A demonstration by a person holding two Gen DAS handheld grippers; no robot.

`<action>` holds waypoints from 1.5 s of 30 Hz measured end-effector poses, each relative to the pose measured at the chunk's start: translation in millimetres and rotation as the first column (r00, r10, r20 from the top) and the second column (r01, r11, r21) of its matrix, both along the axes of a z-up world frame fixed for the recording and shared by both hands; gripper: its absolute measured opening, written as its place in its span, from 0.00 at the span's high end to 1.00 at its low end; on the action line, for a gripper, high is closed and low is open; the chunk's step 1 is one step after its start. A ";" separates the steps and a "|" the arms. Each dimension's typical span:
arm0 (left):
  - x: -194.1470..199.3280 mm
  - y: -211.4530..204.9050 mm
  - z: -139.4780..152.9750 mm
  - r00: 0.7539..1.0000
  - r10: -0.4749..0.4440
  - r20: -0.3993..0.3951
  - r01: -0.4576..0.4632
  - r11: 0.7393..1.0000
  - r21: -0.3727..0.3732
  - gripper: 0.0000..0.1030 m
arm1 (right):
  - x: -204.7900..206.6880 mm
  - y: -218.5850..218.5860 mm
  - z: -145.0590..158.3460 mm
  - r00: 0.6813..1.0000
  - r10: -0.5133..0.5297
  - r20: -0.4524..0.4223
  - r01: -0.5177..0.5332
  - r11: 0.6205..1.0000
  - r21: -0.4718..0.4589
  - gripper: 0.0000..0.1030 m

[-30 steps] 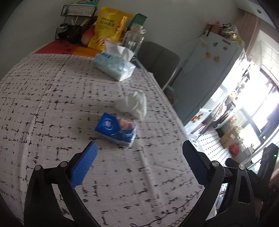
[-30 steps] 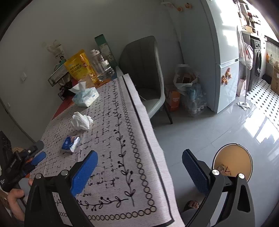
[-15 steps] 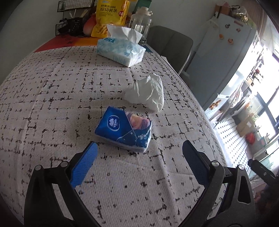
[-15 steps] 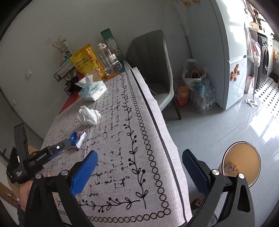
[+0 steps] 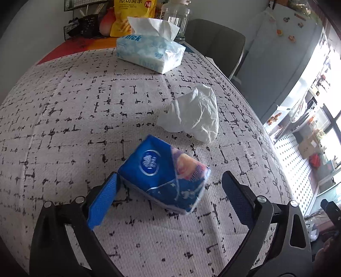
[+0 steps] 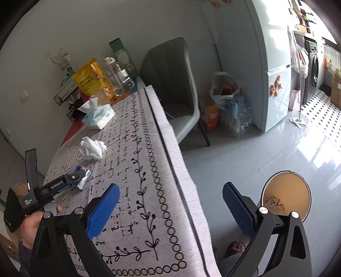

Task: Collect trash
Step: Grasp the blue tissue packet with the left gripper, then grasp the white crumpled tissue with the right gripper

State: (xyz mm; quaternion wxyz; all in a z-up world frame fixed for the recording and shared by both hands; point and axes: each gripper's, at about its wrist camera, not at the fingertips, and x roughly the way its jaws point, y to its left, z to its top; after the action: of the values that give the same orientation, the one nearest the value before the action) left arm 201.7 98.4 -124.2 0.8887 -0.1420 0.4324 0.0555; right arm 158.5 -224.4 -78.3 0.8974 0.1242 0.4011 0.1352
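Observation:
A blue pocket tissue pack (image 5: 165, 173) lies on the patterned tablecloth (image 5: 64, 119), between the wide-apart blue pads of my left gripper (image 5: 170, 191), which is open; the left pad (image 5: 102, 202) touches or nearly touches the pack's corner. A crumpled white tissue (image 5: 195, 115) lies just beyond it. In the right wrist view the left gripper (image 6: 80, 176) reaches the same pack (image 6: 83, 178), with the crumpled tissue (image 6: 92, 147) behind. My right gripper (image 6: 170, 204) hangs open over the table's near edge, holding nothing. A round bin (image 6: 286, 195) with scraps inside stands on the floor.
A soft tissue box (image 5: 150, 54), yellow snack bag (image 5: 133, 15), glass jar (image 5: 175, 19) and wire rack crowd the table's far end. A grey chair (image 6: 172, 85) stands beside the table, with bags (image 6: 226, 102) and a fridge (image 6: 270, 64) behind. A foot (image 6: 235, 247) shows below.
My left gripper has moved forward and down until the blue pack sits between its open pads. The right gripper has shifted slightly, still open over the table edge.

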 end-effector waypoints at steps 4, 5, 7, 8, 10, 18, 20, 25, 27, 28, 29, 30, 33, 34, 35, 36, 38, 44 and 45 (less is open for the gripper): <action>4.1 -2.5 0.0 1.000 -0.004 0.006 0.004 0.999 0.042 0.27 | 1.7 -1.2 3.2 1.000 -0.010 0.005 0.011 1.000 -0.016 0.08; 3.9 -1.3 0.5 1.000 -0.002 0.008 0.001 0.999 0.048 0.37 | 2.0 0.3 4.0 1.000 -0.009 0.006 0.009 1.000 -0.021 0.08; 3.3 4.9 1.1 1.000 0.011 0.007 -0.011 0.999 0.046 0.58 | 2.0 2.4 4.4 1.000 -0.005 0.007 0.005 1.000 -0.026 0.08; 1.6 11.0 1.6 1.000 0.013 0.005 -0.013 1.000 0.019 0.69 | 2.5 5.1 4.4 1.000 -0.001 0.006 0.001 1.000 -0.028 0.08; -2.8 23.0 1.8 1.000 0.013 0.005 -0.013 0.999 -0.049 0.80 | 3.3 10.9 4.0 1.000 0.009 0.005 -0.009 0.999 -0.033 0.08; -38.7 65.1 15.3 0.993 0.095 0.071 -0.087 0.991 -0.098 0.92 | 9.4 58.3 8.1 0.994 0.102 0.025 -0.101 0.994 -0.043 0.08; -48.8 75.5 20.4 0.989 0.113 0.095 -0.102 0.989 -0.110 0.93 | 11.4 72.3 8.5 0.991 0.128 0.030 -0.127 0.991 -0.044 0.08; -70.4 99.8 30.6 0.976 0.160 0.150 -0.136 0.978 -0.156 0.93 | 16.4 111.1 9.9 0.980 0.198 0.030 -0.196 0.979 -0.053 0.08; -75.6 106.0 33.0 0.972 0.161 0.170 -0.129 0.975 -0.183 0.93 | 18.0 123.1 10.4 0.975 0.219 0.029 -0.217 0.974 -0.058 0.09; -78.4 108.2 34.4 0.970 0.158 0.184 -0.122 0.973 -0.195 0.93 | 19.7 131.7 11.5 0.972 0.233 0.029 -0.231 0.971 -0.060 0.09; -81.6 110.2 36.3 0.967 0.155 0.200 -0.115 0.973 -0.199 0.93 | 20.5 136.9 12.2 0.970 0.240 0.031 -0.238 0.969 -0.061 0.09; -83.9 111.4 37.9 0.965 0.155 0.210 -0.114 0.974 -0.195 0.93 | 21.6 142.8 13.4 0.968 0.249 0.036 -0.246 0.967 -0.063 0.09; -89.9 116.6 40.0 0.961 0.170 0.220 -0.127 0.972 -0.199 0.93 | 25.8 160.4 15.9 0.960 0.274 0.048 -0.270 0.960 -0.077 0.09; -91.9 118.8 40.1 0.959 0.178 0.221 -0.134 0.971 -0.200 0.93 | 27.6 163.3 15.4 0.958 0.282 0.048 -0.278 0.957 -0.079 0.10; -93.6 122.6 39.8 0.955 0.193 0.223 -0.149 0.968 -0.202 0.93 | 31.1 170.6 14.4 0.955 0.292 0.045 -0.288 0.954 -0.087 0.11; -95.5 126.2 39.5 0.952 0.208 0.224 -0.163 0.966 -0.203 0.93 | 34.9 177.1 12.6 0.952 0.303 0.039 -0.298 0.950 -0.093 0.12; -99.3 133.1 38.7 0.946 0.235 0.222 -0.192 0.961 -0.198 0.93 | 42.1 188.0 9.6 0.948 0.316 0.031 -0.312 0.945 -0.104 0.14; -117.9 155.9 37.9 0.928 0.295 0.229 -0.253 0.948 -0.196 0.93 | 76.7 220.6 1.6 0.931 0.366 0.009 -0.360 0.919 -0.159 0.12; -121.0 159.5 37.5 0.925 0.303 0.228 -0.261 0.945 -0.198 0.93 | 82.5 225.8 0.0 0.929 0.371 0.003 -0.364 0.915 -0.173 0.08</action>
State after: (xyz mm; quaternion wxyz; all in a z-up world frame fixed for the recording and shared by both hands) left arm 80.6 257.9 -86.7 0.9049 -0.2816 0.2923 0.1285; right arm 241.0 1.4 -78.3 0.8704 -0.0326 0.4110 0.2690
